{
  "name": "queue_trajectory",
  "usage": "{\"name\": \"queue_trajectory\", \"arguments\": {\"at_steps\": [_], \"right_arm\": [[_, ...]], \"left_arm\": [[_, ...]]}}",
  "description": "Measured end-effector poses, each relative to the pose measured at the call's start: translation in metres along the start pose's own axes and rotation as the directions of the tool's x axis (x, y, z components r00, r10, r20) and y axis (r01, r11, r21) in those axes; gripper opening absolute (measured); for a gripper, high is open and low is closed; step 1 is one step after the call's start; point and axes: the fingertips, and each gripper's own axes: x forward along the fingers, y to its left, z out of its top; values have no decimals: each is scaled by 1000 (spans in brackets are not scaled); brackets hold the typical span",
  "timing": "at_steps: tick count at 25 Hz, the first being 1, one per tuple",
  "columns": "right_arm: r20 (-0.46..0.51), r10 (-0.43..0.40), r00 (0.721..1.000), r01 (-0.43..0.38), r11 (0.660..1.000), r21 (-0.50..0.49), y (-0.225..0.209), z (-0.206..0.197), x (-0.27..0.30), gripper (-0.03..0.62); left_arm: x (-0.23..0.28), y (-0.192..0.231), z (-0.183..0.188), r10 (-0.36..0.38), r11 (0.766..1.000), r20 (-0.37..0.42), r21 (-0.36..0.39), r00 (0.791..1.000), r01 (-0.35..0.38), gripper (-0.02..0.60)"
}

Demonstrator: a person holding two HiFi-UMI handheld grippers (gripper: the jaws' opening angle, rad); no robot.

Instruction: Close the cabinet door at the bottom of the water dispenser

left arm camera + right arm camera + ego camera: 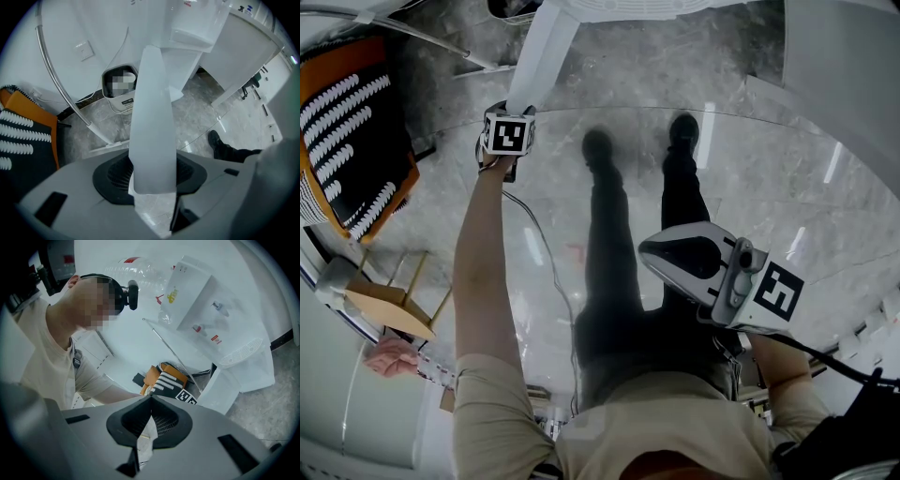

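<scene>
The white water dispenser [201, 310] stands against the wall with a clear bottle [136, 268] on top. Its white cabinet door [150, 117] stands swung out, seen edge-on. My left gripper [152, 173] points straight down, and its black pads press on both sides of the door's edge. From the head view the left gripper [508, 136] sits at the upper left, on the door [539, 52]. My right gripper [649, 248] hangs apart by my right hip, pointing about level. Its jaws [150, 399] meet at the tips with nothing between them.
An orange and black striped seat [347, 131] stands at the left, and a small wooden stool [389, 305] below it. Another person's hand [389, 356] shows at the left edge. A lined bin [119, 91] and a curved metal tube [56, 79] stand beside the dispenser. My feet [598, 145] rest on glossy marble floor.
</scene>
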Motion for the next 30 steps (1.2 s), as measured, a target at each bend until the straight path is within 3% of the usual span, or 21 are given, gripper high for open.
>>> {"name": "queue_trajectory", "arguments": {"at_steps": [11,18,23,30], "right_arm": [[26,-2,1000,2,1000,5,0,0,-11,14],[36,-4,999,4,1000,5,-1,-2,-15,14],[40,-7,999,7,1000,5,-1,-3,-18,14],[43,-14,999,14,1000,9,-2,-3,-19,14]], "left_arm": [[4,-26,-3,-31,995,-22,91,999,32,209],[8,-41,-5,-56,994,-47,93,997,60,219],[9,-51,-8,-60,986,-61,152,996,69,238],[11,-52,-10,-58,983,-76,169,995,70,250]]}}
